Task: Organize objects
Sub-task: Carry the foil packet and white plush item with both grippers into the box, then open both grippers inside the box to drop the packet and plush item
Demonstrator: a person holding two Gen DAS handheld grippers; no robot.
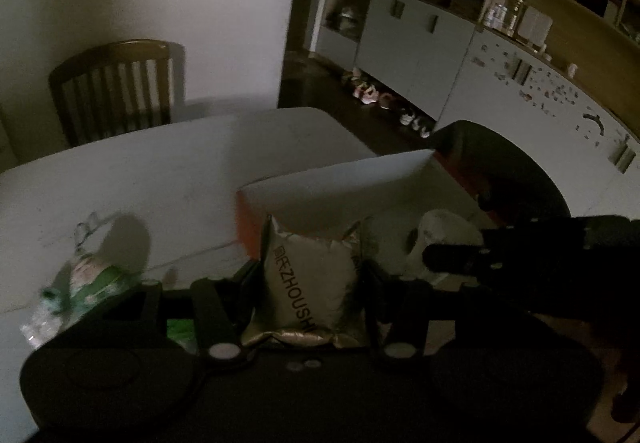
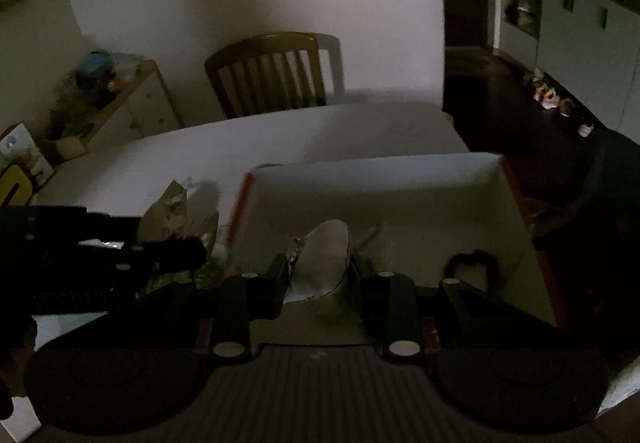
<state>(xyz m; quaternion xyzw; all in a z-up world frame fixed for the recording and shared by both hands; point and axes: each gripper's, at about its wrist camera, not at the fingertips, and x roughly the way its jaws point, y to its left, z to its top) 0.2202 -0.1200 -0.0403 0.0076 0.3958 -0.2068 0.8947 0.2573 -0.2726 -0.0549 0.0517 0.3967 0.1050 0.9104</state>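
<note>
Left wrist view: left gripper (image 1: pixel 312 275) clamped on a silver foil pouch (image 1: pixel 310 283), held right at the near-left edge of the open white box (image 1: pixel 344 179) with orange sides. Green-and-white wrapped packet (image 1: pixel 86 279) lying on the white table (image 1: pixel 140 163), off to the left.

Right wrist view: right gripper (image 2: pixel 320 271) pinching a pale rounded item (image 2: pixel 324 259), too dim to identify, over the box interior. Black loop (image 2: pixel 474 263) resting inside too.
</note>
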